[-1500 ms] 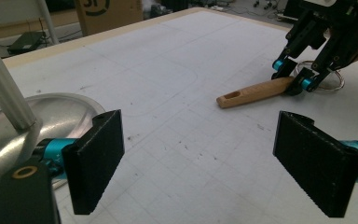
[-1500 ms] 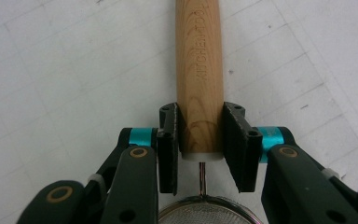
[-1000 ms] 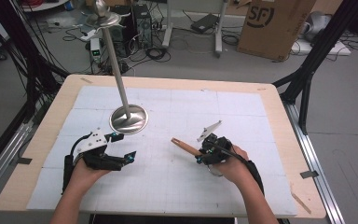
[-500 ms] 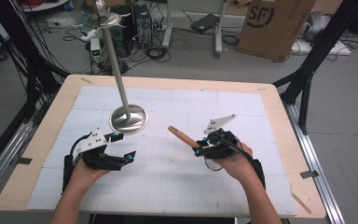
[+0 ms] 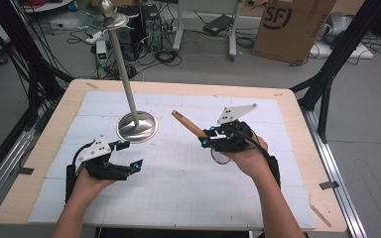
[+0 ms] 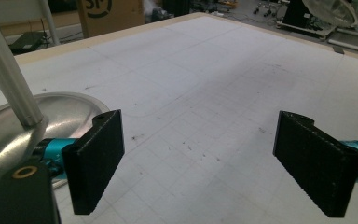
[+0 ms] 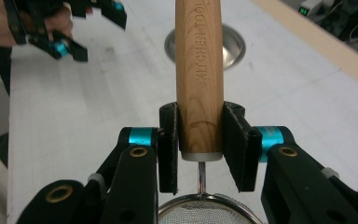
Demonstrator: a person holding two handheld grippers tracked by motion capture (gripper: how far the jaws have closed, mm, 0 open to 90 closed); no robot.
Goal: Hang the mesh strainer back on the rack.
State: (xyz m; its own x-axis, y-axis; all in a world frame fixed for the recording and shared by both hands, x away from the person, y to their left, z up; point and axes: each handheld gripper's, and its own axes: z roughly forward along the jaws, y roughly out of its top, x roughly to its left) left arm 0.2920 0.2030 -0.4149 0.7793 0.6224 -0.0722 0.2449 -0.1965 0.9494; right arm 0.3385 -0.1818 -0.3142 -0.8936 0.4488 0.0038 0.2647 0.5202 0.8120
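Observation:
A small mesh strainer with a wooden handle is held off the white mat. My right gripper is shut on the base of that handle, which points up and away to the left. In the right gripper view the two pads clamp the handle near its metal collar, and the mesh bowl hangs just below the jaws. My left gripper rests low on the mat at the left, open with nothing between its pads. It lies just in front of a round metal stand base.
A tall metal pole rises from the stand base and leans left toward the table's far edge. The white gridded mat covers the wooden table. A cardboard box and cables lie on the floor beyond.
My right gripper has lifted the strainer off the mat, and the handle now tilts higher. The left gripper has stayed where it was.

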